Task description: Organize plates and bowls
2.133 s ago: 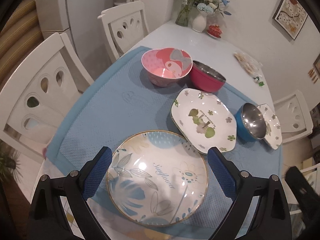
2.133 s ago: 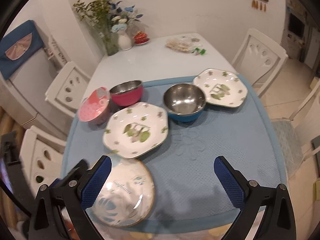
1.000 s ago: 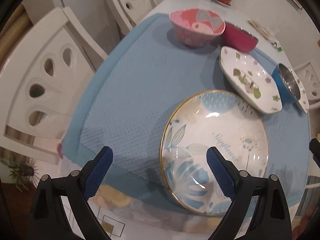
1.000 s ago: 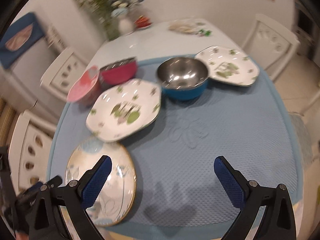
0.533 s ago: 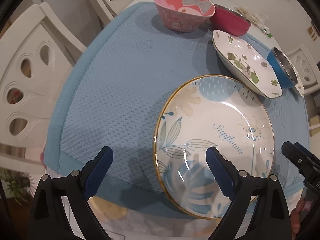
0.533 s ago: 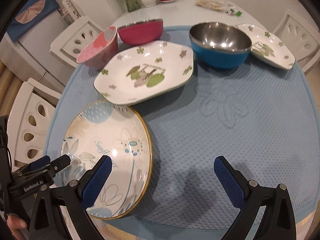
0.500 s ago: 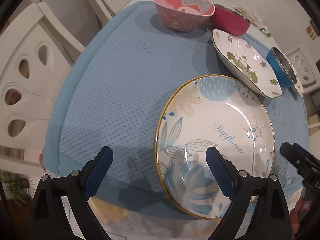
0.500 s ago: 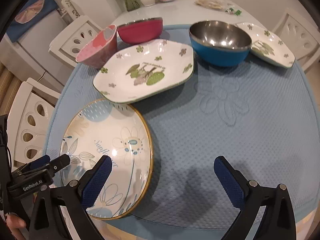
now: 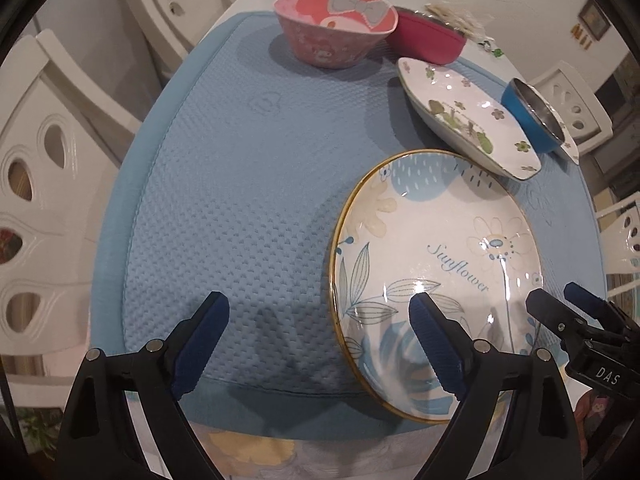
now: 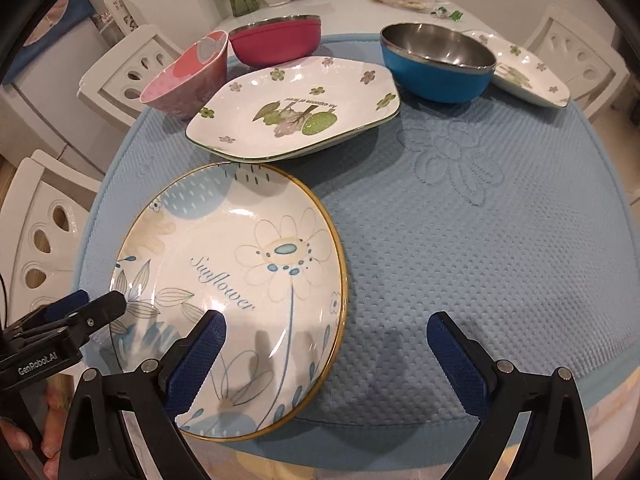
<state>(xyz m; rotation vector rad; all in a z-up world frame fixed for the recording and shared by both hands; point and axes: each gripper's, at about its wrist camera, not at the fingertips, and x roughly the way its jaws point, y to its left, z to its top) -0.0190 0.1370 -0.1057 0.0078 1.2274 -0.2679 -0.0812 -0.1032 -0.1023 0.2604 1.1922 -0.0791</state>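
Glossy, likely ceramic plate [image 10: 240, 264]; waffle-textured cloth mat [image 10: 460, 248]; steel-lined bowl [image 10: 438, 62].

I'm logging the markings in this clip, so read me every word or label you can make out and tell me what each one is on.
"Sunflower": on the round gold-rimmed plate.
"GenRobot.AI": on the left gripper body, seen from the right wrist view.
"DAS": on the right gripper body, seen from the left wrist view.
A line of print on the green-flowered plate is upside down and too small to read.
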